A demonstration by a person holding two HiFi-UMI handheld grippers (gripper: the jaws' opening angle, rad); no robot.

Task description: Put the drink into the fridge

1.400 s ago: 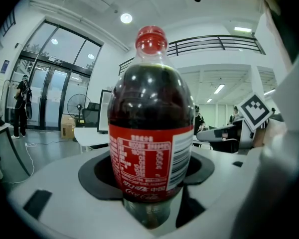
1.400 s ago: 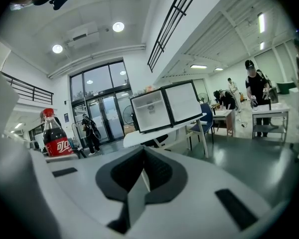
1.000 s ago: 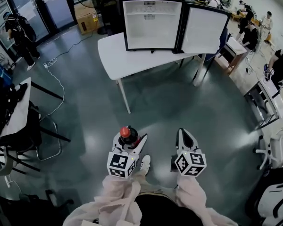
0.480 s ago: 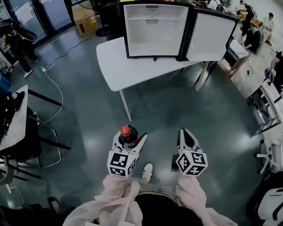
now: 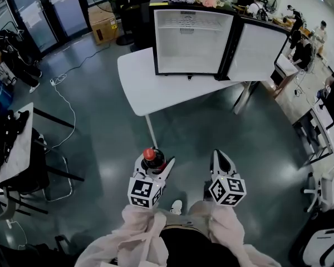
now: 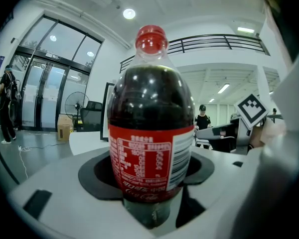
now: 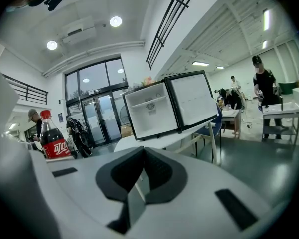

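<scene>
A cola bottle (image 5: 151, 159) with a red cap and red label stands upright between the jaws of my left gripper (image 5: 154, 167), which is shut on it low on its body. It fills the left gripper view, label (image 6: 150, 161) facing the camera. My right gripper (image 5: 218, 157) is beside it at the same height, shut with nothing in it; its dark pads (image 7: 162, 176) meet. The small fridge (image 5: 192, 42) stands on a white table (image 5: 147, 88) well ahead, its door (image 5: 263, 52) swung open to the right and its white inside bare. In the right gripper view the fridge (image 7: 150, 111) and the bottle (image 7: 53, 139) both show.
Dark floor lies between me and the table. A black desk and chairs (image 5: 22, 149) stand at the left, with a cable (image 5: 67, 102) on the floor. Desks with people (image 5: 314, 43) line the right. A cardboard box (image 5: 104, 22) and a fan stand behind the table.
The table and fridge have come nearer and sit lower in the head view. Both grippers keep the same pose, and the bottle stays held in the left one.
</scene>
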